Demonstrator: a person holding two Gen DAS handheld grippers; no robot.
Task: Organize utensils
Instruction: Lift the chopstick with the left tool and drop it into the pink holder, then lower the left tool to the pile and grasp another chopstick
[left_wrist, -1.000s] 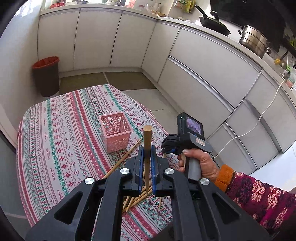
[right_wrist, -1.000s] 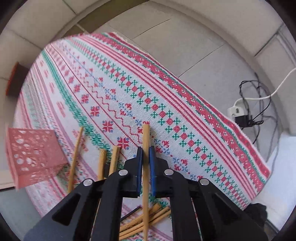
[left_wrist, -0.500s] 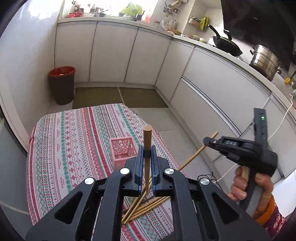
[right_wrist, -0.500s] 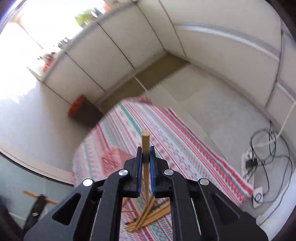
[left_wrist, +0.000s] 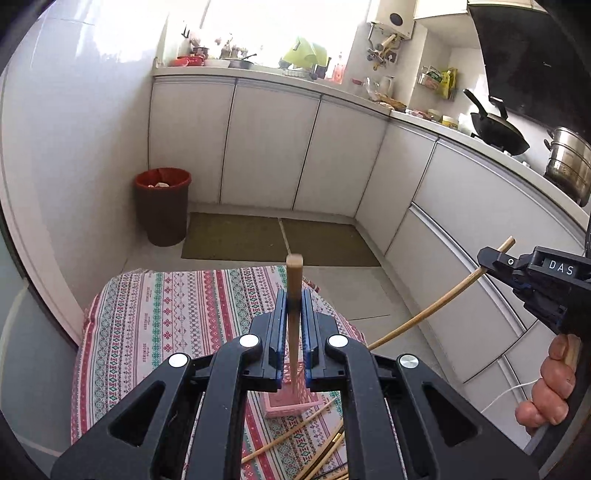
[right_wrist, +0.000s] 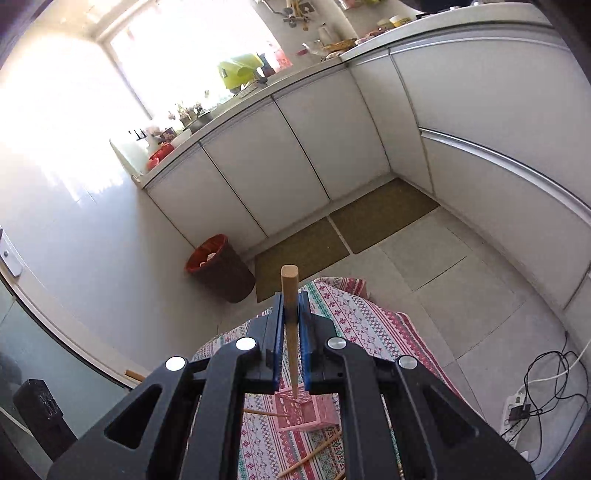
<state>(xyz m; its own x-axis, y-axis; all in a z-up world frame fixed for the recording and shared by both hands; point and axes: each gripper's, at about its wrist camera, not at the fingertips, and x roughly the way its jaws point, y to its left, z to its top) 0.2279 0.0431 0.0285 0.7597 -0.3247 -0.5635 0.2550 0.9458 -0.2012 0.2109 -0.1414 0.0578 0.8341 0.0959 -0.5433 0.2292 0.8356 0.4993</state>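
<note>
Both grippers grip one chopstick each: the left gripper clamps its chopstick; the right gripper clamps another chopstick, tip above the pink holder below its fingers; likely next: lower, then release.

My left gripper hides most of the pink plastic basket with holes. The loose wooden chopsticks on the striped tablecloth run off the bottom edge. The chopstick tip looks blurry.

Left tool clamped, right tool clamped, both raised
</note>
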